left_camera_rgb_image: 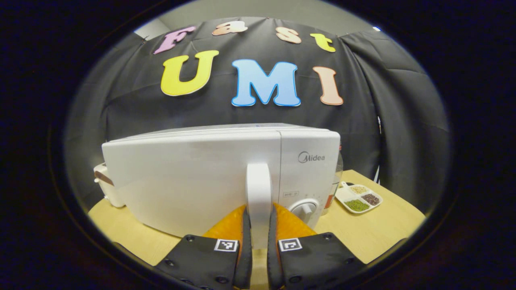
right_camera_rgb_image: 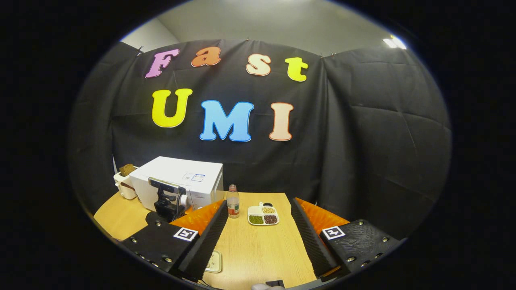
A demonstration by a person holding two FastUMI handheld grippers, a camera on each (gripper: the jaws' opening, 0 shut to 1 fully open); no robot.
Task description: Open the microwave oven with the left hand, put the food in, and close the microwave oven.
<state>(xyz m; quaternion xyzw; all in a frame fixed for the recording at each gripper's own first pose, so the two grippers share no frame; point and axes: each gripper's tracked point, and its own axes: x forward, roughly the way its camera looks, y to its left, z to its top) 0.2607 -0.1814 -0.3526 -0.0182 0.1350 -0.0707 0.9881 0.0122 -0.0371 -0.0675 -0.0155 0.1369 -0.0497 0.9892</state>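
Black cloth backs a wooden table (right_camera_rgb_image: 258, 249) where the white microwave (left_camera_rgb_image: 193, 177) stands at the left, door shut, with a bottle (right_camera_rgb_image: 232, 206) and a sectioned food tray (right_camera_rgb_image: 263, 215) to its right. Left gripper (left_camera_rgb_image: 259, 225) is clamped on the door handle (left_camera_rgb_image: 258, 189), a finger pressing each side. Right gripper (right_camera_rgb_image: 258, 231) hangs with fingers spread wide above the table, well back from the tray.

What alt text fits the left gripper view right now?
The left gripper is closed on the white vertical door handle of the white box-shaped microwave oven, door shut, on a light wooden table.
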